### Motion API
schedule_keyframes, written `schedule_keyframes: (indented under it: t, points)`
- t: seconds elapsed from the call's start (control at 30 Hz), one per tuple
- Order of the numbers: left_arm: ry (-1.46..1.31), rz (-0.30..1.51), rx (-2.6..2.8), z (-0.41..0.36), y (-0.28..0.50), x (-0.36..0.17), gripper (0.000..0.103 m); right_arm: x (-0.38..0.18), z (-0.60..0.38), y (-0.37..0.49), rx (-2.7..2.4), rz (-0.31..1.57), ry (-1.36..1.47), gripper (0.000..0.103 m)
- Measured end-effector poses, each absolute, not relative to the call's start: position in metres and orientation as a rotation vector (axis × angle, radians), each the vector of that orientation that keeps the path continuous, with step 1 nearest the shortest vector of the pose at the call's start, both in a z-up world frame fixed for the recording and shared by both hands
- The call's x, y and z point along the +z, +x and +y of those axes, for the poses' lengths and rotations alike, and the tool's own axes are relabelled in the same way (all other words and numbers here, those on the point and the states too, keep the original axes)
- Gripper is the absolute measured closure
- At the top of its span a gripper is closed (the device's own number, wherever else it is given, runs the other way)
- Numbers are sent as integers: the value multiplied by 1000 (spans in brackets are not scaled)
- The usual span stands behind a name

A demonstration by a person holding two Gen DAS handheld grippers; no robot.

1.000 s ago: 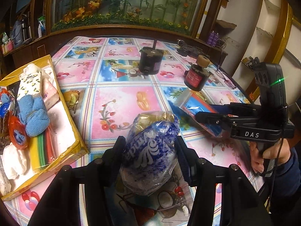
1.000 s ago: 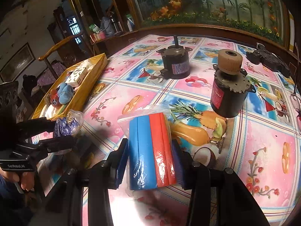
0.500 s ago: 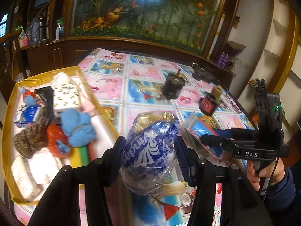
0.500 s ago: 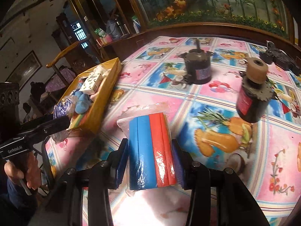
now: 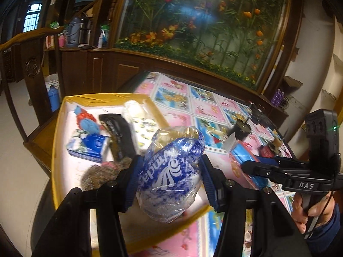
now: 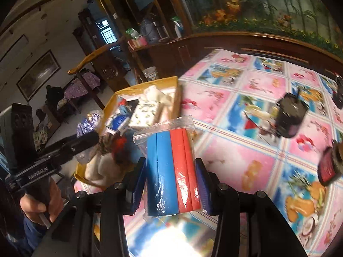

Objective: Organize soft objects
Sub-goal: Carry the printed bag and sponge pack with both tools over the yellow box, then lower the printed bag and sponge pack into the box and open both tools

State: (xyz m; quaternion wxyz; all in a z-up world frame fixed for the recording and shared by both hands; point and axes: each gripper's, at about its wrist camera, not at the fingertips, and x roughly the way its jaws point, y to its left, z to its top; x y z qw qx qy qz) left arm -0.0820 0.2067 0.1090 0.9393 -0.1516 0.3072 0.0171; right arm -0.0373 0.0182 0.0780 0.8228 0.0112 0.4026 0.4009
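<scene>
- Left gripper (image 5: pixel 170 183) pinches a crinkled blue-and-white plastic bag (image 5: pixel 171 175) between its two blue pads (image 5: pixel 133 184), one on each side of the bag.
- That bag hangs in the air above the near end of a shallow yellow tray (image 5: pixel 56 141), which sits at the left edge of the table.
- Right gripper (image 6: pixel 171 184) clamps a clear zip bag of foam sheets (image 6: pixel 172 171), blue on the left and red on the right, held upright between its pads.
- From the right wrist view, the foam pack is over the flowered tablecloth (image 6: pixel 235 162), just beside the tray's (image 6: pixel 150 83) near right corner.
- Inside the tray lie a blue tissue pack (image 5: pixel 90 145), a black pouch (image 5: pixel 119 132), a white patterned packet (image 5: pixel 144 128), a red and blue soft bundle (image 5: pixel 85 121) and a brown furry lump (image 5: pixel 100 173).
- Further along the table stand a black cylinder with a thin rod on top (image 6: pixel 289 117) and a dark spool with a red label (image 6: pixel 329 165), both blurred.
- A wooden chair back (image 5: pixel 32 49) rises to the left of the tray, and a wall panel painted with flowers (image 5: pixel 203 25) runs behind the table.
</scene>
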Motion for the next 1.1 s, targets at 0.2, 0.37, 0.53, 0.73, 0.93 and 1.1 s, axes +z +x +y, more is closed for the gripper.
schedule_keyframes:
  t: [0.2, 0.37, 0.53, 0.73, 0.93, 1.1]
  points:
    - [-336, 638, 96, 242, -70, 103, 50, 94, 71, -25, 877, 857, 3, 55]
    - [-375, 673, 141, 265, -59, 92, 50, 93, 111, -6, 869, 880, -3, 55]
    - [-404, 698, 169, 281, -45, 84, 50, 86, 143, 15, 848, 906, -9, 55]
    - [-435, 708, 187, 292, -36, 74, 50, 82, 173, 34, 832, 925, -17, 55]
    - [-470, 722, 201, 299, -34, 67, 50, 79, 208, 52, 820, 935, -30, 55]
    - [-465, 738, 187, 299, -32, 65, 50, 66, 233, 71, 786, 963, -47, 55]
